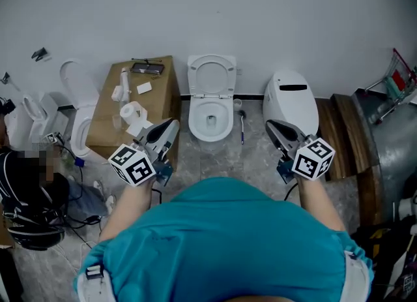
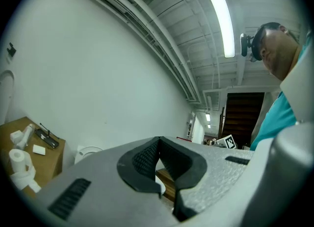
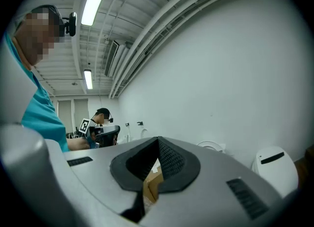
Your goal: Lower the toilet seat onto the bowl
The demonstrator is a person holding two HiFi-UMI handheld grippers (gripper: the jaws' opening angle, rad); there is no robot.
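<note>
A white toilet [image 1: 210, 121] stands against the back wall. Its seat [image 1: 212, 74] is raised and leans upright on the wall above the open bowl. My left gripper [image 1: 172, 124] hovers to the lower left of the bowl, shut and holding nothing. To the bowl's lower right my right gripper [image 1: 270, 124] is also shut and empty. Neither touches the toilet. In the left gripper view the jaws [image 2: 158, 140] meet at their tips, and the seat [image 2: 88, 151] shows beyond them. In the right gripper view the closed jaws [image 3: 158, 140] point up at the wall, with the seat [image 3: 211, 145] just past them.
A cardboard box [image 1: 107, 108] left of the toilet carries a paper roll [image 1: 133, 111] and small items. A toilet brush [image 1: 242, 126] lies right of the bowl. A closed white toilet [image 1: 291, 102] stands further right, beside wooden planks [image 1: 339, 137]. Another toilet [image 1: 78, 108] and a crouching person [image 1: 26, 190] are at left.
</note>
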